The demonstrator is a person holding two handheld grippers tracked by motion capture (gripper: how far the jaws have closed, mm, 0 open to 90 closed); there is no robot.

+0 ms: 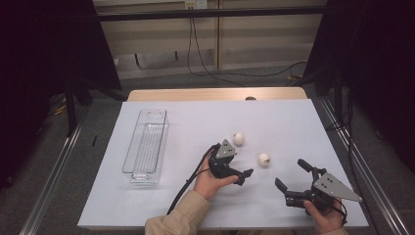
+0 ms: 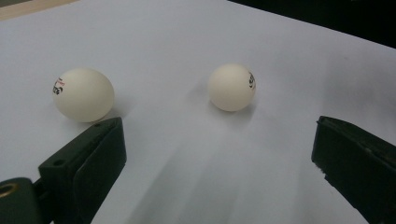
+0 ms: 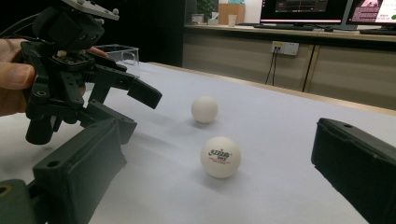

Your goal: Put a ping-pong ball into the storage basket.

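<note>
Two white table-tennis balls lie on the white sheet: the far ball (image 1: 238, 138) (image 2: 84, 94) (image 3: 204, 109) and the near ball (image 1: 264, 158) (image 2: 231, 87) (image 3: 221, 157), which carries a red logo. My left gripper (image 1: 244, 176) (image 2: 217, 149) (image 3: 137, 112) is open, held low just left of the near ball and empty. My right gripper (image 1: 290, 174) is open too, a little to the right of and nearer than that ball. In the right gripper view its jaws stand wide apart with the near ball ahead between them, untouched.
A clear plastic bin (image 1: 146, 147) (image 3: 121, 53) stands empty on the left part of the sheet. The wooden table edge (image 1: 215, 94) runs along the back. Dark frames and cables flank the table.
</note>
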